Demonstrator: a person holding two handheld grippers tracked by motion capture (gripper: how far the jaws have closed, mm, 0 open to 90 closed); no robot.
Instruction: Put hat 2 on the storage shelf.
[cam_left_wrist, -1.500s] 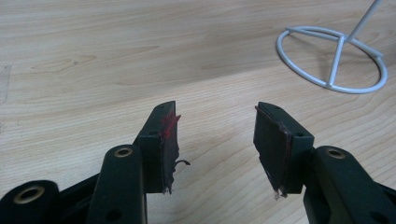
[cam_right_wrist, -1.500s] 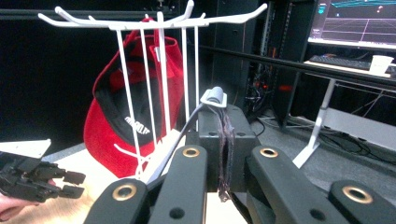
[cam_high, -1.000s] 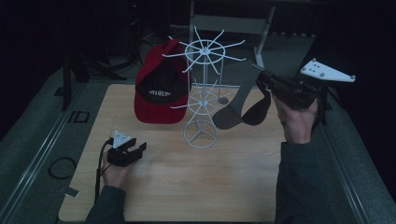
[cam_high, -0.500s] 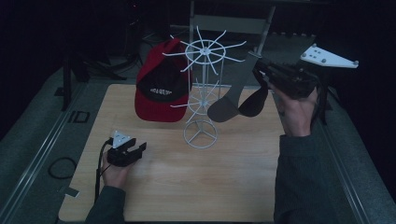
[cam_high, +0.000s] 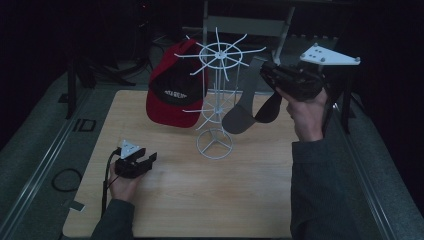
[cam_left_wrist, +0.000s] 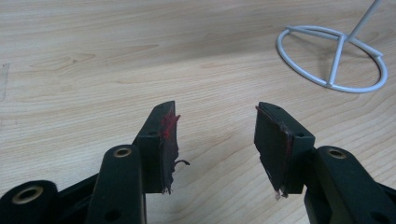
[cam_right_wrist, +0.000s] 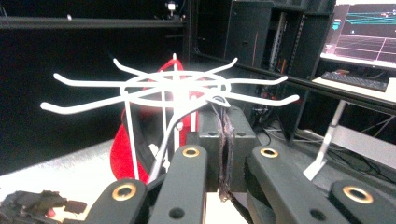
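1. My right gripper (cam_high: 267, 75) is raised beside the top ring of the white rack (cam_high: 216, 102). Its jaws are fully closed on the strap of a grey cap (cam_high: 247, 110), which hangs below and left of them with its brim lowest.
2. Deciding relation: the rack's upper prongs (cam_right_wrist: 173, 86) lie straight ahead of my right jaws, at about jaw height. One prong tip seems to sit just over the pinched strap, though I cannot tell whether they touch.
3. The cap's long axis runs steeply down from the jaws toward the table (cam_high: 250, 200), alongside the rack's pole.
4. My right hand is much the nearer to the rack top. My left gripper (cam_high: 142, 162) rests low on the table, well apart from the rack base (cam_left_wrist: 334, 58), jaws wide open and empty.
5. A red cap (cam_high: 172, 100) already hangs on the rack's far-left side.
6. Hard to read: the grey cap's crown is dark against the dim background; in the right gripper view the jaws hide the cap body, so which prong is free is my judgement only.
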